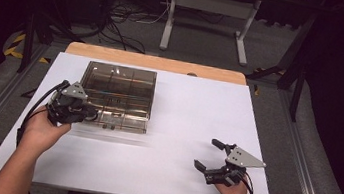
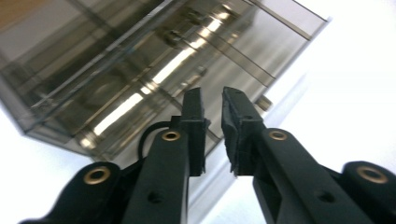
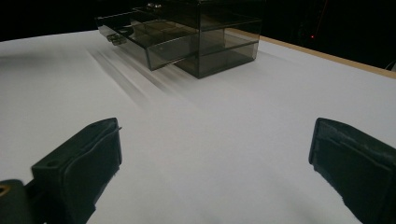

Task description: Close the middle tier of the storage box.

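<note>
A smoky see-through drawer box (image 1: 116, 94) stands on the white table (image 1: 181, 123) at the left. In the right gripper view one upper drawer (image 3: 154, 44) is pulled partway out of the box (image 3: 219, 42), its small handle (image 3: 114, 39) toward the left. My left gripper (image 1: 91, 113) sits at the box's near left corner. In the left gripper view it (image 2: 212, 98) is held over the box (image 2: 116, 74), jaws almost together with a thin gap and nothing between them. My right gripper (image 1: 206, 153) rests near the table's front right, jaws wide apart and empty (image 3: 215, 140).
A wooden strip (image 1: 154, 62) runs along the table's far edge. Beyond it stand a white metal table frame (image 1: 206, 11) and loose cables (image 1: 119, 24) on the floor. White tabletop lies between the box and the right gripper.
</note>
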A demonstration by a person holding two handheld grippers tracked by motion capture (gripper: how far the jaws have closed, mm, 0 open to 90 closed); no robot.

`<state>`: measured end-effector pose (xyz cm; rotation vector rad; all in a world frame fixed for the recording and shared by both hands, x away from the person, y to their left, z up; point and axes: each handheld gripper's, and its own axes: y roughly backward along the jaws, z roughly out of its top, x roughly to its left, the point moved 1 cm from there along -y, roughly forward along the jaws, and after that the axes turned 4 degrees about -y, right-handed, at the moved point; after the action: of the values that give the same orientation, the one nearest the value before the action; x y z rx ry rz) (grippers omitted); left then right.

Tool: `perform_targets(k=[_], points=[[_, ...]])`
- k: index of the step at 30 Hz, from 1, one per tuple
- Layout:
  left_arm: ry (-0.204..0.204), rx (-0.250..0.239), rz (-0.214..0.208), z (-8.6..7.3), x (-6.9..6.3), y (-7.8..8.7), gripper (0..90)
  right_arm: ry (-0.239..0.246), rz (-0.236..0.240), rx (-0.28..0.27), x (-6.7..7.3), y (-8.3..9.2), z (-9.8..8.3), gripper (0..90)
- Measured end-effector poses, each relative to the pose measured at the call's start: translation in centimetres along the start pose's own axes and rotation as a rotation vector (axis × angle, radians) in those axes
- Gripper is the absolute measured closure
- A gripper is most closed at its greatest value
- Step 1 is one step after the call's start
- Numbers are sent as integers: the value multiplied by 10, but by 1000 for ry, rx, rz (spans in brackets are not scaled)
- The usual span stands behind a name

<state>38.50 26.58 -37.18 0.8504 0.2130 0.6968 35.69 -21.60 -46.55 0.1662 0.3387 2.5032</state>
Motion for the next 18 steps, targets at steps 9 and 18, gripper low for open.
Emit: perform_targets(k=[9,18], points=[[-45,58,-89,1,-3,-6,894,1,1,1,0,0,0,29],[-39,153,-100,0,-3,-17,894,3,1,4,0,0,0,28]])
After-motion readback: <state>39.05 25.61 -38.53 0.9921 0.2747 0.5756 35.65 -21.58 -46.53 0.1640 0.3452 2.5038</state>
